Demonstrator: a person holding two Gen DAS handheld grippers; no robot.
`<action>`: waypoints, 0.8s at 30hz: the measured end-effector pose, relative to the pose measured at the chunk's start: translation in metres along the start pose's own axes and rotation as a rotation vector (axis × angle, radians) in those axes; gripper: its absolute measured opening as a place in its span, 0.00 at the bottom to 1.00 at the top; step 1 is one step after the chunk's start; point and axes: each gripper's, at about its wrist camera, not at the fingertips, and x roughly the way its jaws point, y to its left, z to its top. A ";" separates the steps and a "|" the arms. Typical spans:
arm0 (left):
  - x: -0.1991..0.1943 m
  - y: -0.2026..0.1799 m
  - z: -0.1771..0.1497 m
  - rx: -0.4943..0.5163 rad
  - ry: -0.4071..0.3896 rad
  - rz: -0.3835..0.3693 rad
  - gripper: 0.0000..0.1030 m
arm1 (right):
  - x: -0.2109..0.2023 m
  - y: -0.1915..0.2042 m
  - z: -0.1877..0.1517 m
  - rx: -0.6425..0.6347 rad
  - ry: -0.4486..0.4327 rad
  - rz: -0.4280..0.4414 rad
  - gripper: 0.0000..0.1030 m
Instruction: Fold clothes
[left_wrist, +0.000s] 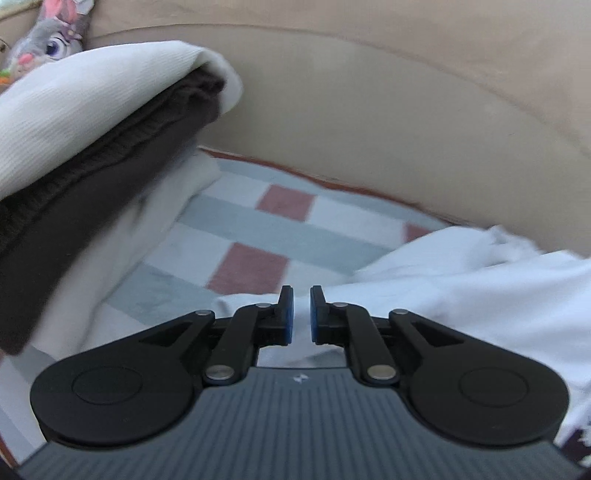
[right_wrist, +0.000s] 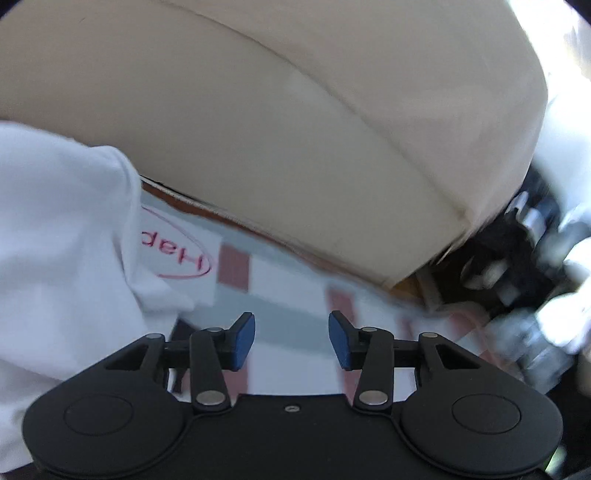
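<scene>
A white garment (left_wrist: 461, 280) lies crumpled on the checked blanket (left_wrist: 258, 229), to the right of and under my left gripper (left_wrist: 301, 308). Its blue pads stand a narrow gap apart with nothing visibly between them. In the right wrist view the same white garment (right_wrist: 59, 236) lies at the left, with a red oval print (right_wrist: 173, 249) at its edge. My right gripper (right_wrist: 291, 338) is open and empty over the blanket (right_wrist: 288, 291), to the right of the garment.
A folded stack, white cloth (left_wrist: 92, 110) over dark cloth (left_wrist: 74, 206), sits at the left. A beige sofa back (left_wrist: 369, 110) rises behind the blanket and shows in the right wrist view (right_wrist: 295, 129). A plush toy (left_wrist: 55, 33) sits far left. Blurred dark and white clutter (right_wrist: 524, 266) lies at right.
</scene>
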 end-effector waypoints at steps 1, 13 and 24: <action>-0.002 -0.003 0.001 -0.001 -0.001 -0.028 0.08 | 0.000 -0.014 -0.005 0.076 0.022 0.122 0.47; 0.036 -0.061 -0.042 -0.148 0.284 -0.462 0.08 | 0.012 0.015 -0.066 0.024 0.087 0.523 0.66; 0.041 -0.085 -0.042 0.058 0.108 -0.292 0.09 | 0.015 -0.007 -0.031 0.221 0.001 0.629 0.13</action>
